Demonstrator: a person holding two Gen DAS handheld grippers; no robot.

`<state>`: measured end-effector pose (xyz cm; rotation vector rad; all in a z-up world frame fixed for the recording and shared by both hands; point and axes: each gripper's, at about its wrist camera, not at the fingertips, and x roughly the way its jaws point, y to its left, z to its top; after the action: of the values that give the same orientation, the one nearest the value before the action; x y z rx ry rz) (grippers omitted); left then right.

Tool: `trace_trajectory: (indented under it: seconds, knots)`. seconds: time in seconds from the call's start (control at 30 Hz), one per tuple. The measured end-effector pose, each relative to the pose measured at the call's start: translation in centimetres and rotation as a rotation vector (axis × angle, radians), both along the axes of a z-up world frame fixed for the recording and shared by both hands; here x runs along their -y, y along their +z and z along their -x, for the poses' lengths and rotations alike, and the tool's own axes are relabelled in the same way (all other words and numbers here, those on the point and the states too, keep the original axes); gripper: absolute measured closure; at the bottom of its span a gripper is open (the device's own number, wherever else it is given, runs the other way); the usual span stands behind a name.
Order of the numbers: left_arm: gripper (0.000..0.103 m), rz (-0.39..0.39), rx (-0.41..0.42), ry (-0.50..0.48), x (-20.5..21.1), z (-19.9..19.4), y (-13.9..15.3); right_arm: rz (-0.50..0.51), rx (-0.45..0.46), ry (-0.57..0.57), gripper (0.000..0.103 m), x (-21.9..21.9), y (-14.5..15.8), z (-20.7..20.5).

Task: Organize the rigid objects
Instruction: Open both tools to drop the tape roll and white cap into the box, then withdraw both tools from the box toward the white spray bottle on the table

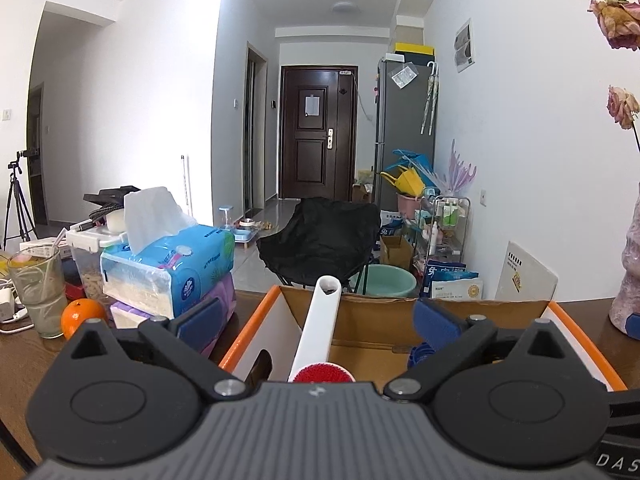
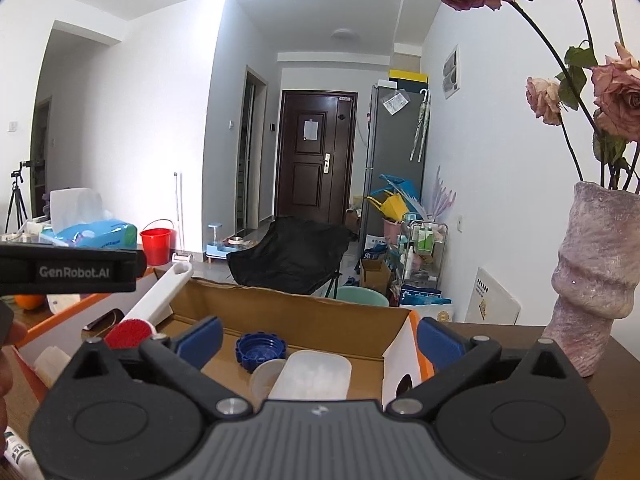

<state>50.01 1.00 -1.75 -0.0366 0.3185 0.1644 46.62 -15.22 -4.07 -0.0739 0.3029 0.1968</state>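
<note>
Both pairs of tongs stand spread wide over an open cardboard box [image 1: 360, 320] with orange-edged flaps that sits on the dark wooden bench [image 1: 24, 360], and neither pair holds anything. The left tongs [image 1: 318, 316] hang over the left part of the box, where a white-handled brush [image 1: 320, 320] with a red bristle head leans up against the box's back wall — it lies between the two blue pads, but they stand well clear of it. The right tongs [image 2: 318, 338] hover over the right part of the box; below them, on the box floor, lie a blue scalloped cap [image 2: 260, 350], a clear round lid [image 2: 266, 376] just beside it, and a frosted rectangular plastic container [image 2: 312, 374] touching that lid. The brush shows in the right wrist view too, at the left of the box. To the left of the box on the bench are a stack of tissue packs [image 1: 172, 272], an orange [image 1: 82, 316] and a glass [image 1: 38, 292] with a straw. At the right stands a pink textured vase [image 2: 592, 276] with dried roses, just beside the box. In the right wrist view part of the black body of the left device crosses the left edge, with a fingertip of the person below it.
</note>
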Motion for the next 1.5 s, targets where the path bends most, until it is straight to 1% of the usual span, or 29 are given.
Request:
trace_trajectory:
  seconds: [0.33, 0.6, 0.8, 1.13, 1.5]
  knots:
    - [0.0, 0.001, -0.003, 0.0, 0.2, 0.1, 0.0, 0.001, 0.006, 0.001, 0.0, 0.0, 0.2, -0.1]
    - [0.0, 0.0, -0.002, -0.004, 0.1, 0.2, 0.1, -0.007, 0.032, -0.005, 0.0, 0.1, 0.5, 1.1]
    - [0.0, -0.003, 0.003, -0.015, -0.2, 1.2, 0.2, -0.001, 0.041, -0.018, 0.0, 0.2, 0.7, 2.5]
    - [0.0, 0.006, -0.004, -0.017, -0.8, 4.8, 0.3, -0.013, 0.042, -0.033, 0.0, 0.6, 1.1, 5.7]
    - [0.0, 0.025, -0.01, -0.006, -1.9, 9.9, 0.5, -0.022, 0.037, -0.038, 0.0, 0.0, 1.5, 10.4]
